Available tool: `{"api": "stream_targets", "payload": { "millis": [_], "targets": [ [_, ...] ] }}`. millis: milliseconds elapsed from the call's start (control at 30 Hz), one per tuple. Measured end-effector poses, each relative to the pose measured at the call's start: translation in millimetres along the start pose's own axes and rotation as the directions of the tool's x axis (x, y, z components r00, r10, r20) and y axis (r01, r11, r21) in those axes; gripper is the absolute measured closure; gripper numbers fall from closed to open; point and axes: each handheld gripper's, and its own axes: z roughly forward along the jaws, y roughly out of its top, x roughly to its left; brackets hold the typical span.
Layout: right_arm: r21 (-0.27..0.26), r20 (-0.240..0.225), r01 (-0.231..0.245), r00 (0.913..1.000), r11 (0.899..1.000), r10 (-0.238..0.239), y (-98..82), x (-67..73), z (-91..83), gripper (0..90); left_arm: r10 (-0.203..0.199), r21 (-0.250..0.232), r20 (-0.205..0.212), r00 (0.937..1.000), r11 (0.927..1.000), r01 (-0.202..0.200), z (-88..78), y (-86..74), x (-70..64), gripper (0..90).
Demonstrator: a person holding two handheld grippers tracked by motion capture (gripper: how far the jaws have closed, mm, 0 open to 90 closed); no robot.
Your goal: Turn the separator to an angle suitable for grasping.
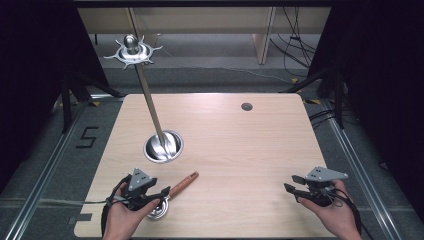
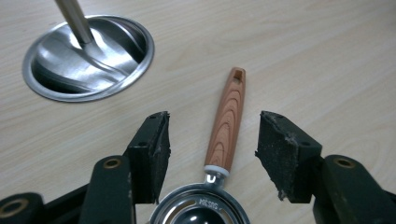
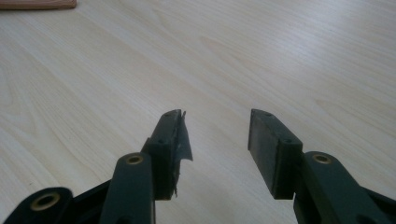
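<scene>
My left gripper (image 1: 145,192) hangs over the near-left part of the table (image 1: 240,145), jaws either side of the scoop (image 2: 219,158) lying under it – handle pointing away toward the round stand base (image 1: 163,146) further back. My right gripper (image 1: 305,189) sits well apart at the near right – bare table under it.

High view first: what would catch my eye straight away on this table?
Most likely the tall metal stand, rising slanted from a shiny round base at the table's left middle, topped by a spiky hanger. Next, the wooden-handled scoop lying flat near the front left, its handle between the open jaws of the left tool. The right tool hovers open over bare wood at the front right.
</scene>
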Motion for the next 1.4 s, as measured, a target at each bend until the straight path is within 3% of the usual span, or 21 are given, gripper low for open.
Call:
{"api": "stream_targets", "payload": {
  "millis": [200,300,400,433,500,567,600,633,667,700,800,833,867,1000,1033,1067,1100,1133,1200,1267,1400],
  "targets": [
    [0.002,-0.007,-0.005,1.0000,1.000,0.005,-0.2,-0.5,-1.0,55.4,0.003,0.135,0.049,0.9988,0.9907,-0.010,12.8,20.3,-3.4,47.4],
    [-0.003,-0.006,0.020,0.9998,1.000,-0.020,-0.1,-2.8,0.6,55.4,0.045,0.259,0.063,0.9970,0.9640,-0.060,19.2,36.0,-1.5,47.9],
    [0.009,-0.014,-0.007,0.9999,1.000,0.008,-0.6,-1.3,0.7,55.3,-0.011,0.358,0.105,0.9944,0.9334,-0.027,31.2,49.7,-2.0,47.4],
    [0.007,-0.014,0.008,0.9999,1.000,-0.008,-0.7,-3.0,1.1,55.3,0.001,0.391,0.127,0.9919,0.9190,-0.051,34.7,53.6,-1.5,46.3],
    [0.006,-0.014,0.009,0.9999,1.000,-0.009,-0.8,-3.2,1.1,55.3,0.037,0.397,0.132,0.9906,0.9139,-0.087,42.2,60.2,-2.7,46.3],
    [0.007,-0.016,-0.009,0.9998,1.000,0.009,-1.7,-2.5,1.2,55.2,0.075,0.418,0.135,0.9879,0.8997,-0.126,52.0,66.0,-5.4,48.4],
    [-0.001,-0.010,0.022,0.9997,1.000,-0.022,-1.9,-5.4,2.0,55.2,0.083,0.435,0.140,0.9867,0.8899,-0.137,54.4,67.4,-5.7,48.7],
    [0.009,-0.016,0.007,0.9998,1.000,-0.007,-1.6,-4.8,1.7,55.1,0.083,0.435,0.140,0.9867,0.8899,-0.137,54.4,67.4,-5.7,49.1],
    [0.009,-0.017,0.003,0.9998,1.000,-0.003,-1.8,-4.6,2.1,55.1,0.141,0.466,0.161,0.9768,0.8616,-0.201,58.7,70.4,-3.9,49.3],
    [0.009,-0.017,0.003,0.9998,1.000,-0.003,-1.8,-4.6,2.1,55.1,0.141,0.466,0.161,0.9768,0.8616,-0.201,58.7,70.4,-3.9,49.3],
    [0.013,-0.016,-0.002,0.9999,1.000,0.002,-1.3,-3.1,2.3,55.1,0.164,0.493,0.167,0.9722,0.8399,-0.226,69.2,73.4,-7.5,50.1],
    [0.013,-0.016,-0.002,0.9999,1.000,0.002,-1.3,-3.1,2.3,55.1,0.164,0.493,0.167,0.9722,0.8399,-0.226,69.2,73.4,-7.5,51.0],
    [0.008,-0.009,0.021,0.9997,1.000,-0.021,-1.0,-4.4,2.1,55.0,0.135,0.491,0.153,0.9791,0.8494,-0.193,69.9,73.2,-11.4,51.0],
    [0.009,-0.017,0.008,0.9998,1.000,-0.008,-1.4,-4.3,1.8,55.0,0.157,0.466,0.173,0.9724,0.8569,-0.221,69.1,77.2,-18.7,65.0],
    [0.016,-0.021,-0.012,0.9997,1.000,0.012,-1.6,-2.9,2.2,55.0,0.161,0.462,0.177,0.9709,0.8571,-0.227,69.4,77.2,-21.9,76.5],
    [0.016,-0.021,-0.012,0.9997,1.000,0.012,-1.6,-2.9,2.2,55.0,0.173,0.457,0.201,0.9642,0.8538,-0.249,71.2,77.6,-23.9,76.5],
    [0.012,-0.018,0.007,0.9998,1.000,-0.006,-1.3,-3.9,2.8,55.0,0.187,0.465,0.224,0.9565,0.8420,-0.274,75.3,78.4,-27.3,83.8],
    [0.010,-0.011,0.020,0.9997,1.000,-0.020,-1.1,-4.5,2.4,55.0,0.187,0.465,0.224,0.9565,0.8420,-0.274,75.3,78.4,-27.3,86.3],
    [0.006,-0.016,0.016,0.9997,1.000,-0.015,-0.9,-3.8,2.3,54.9,0.180,0.486,0.250,0.9513,0.8266,-0.284,82.9,77.2,-30.6,88.9],
    [0.009,-0.013,0.005,0.9999,1.000,-0.005,-1.2,-2.9,1.8,54.8,0.160,0.515,0.250,0.9550,0.8132,-0.271,90.9,74.8,-33.1,88.9],
    [0.007,-0.016,0.008,0.9998,1.000,-0.008,-2.0,-3.7,2.2,54.7,0.143,0.527,0.215,0.9663,0.8158,-0.237,102.1,72.2,-31.0,89.0]
  ]
}}
